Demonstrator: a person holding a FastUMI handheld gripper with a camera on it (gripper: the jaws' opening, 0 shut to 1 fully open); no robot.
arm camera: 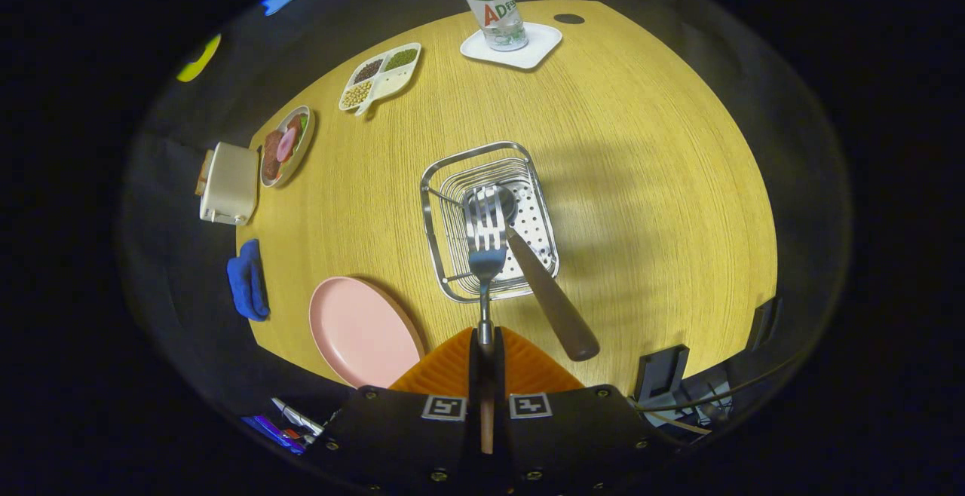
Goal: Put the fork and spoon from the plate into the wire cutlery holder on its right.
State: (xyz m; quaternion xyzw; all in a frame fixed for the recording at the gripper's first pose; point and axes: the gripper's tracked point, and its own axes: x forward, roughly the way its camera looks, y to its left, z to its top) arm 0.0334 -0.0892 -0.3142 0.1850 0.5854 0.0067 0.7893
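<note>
both fingers point(486, 356) pinch fork point(486, 243) over wire holder point(490, 221); spoon point(543, 277) inside.

Hand-held gripper point(485, 345) fingers clamped together.

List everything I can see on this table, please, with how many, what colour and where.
Fork: one, silver, held over the holder.
Spoon: one, brown handle, leaning in the holder.
Wire cutlery holder: one, silver, mid-table.
Plate: one, pink, left of the holder.
Bottle: one, clear, on a white coaster, far edge.
Divided dish: one, white, holding beans.
Food plate: one, beside a cream toaster.
Cloth: one, blue.
Gripper: jaws shut on the fork's handle.
</note>
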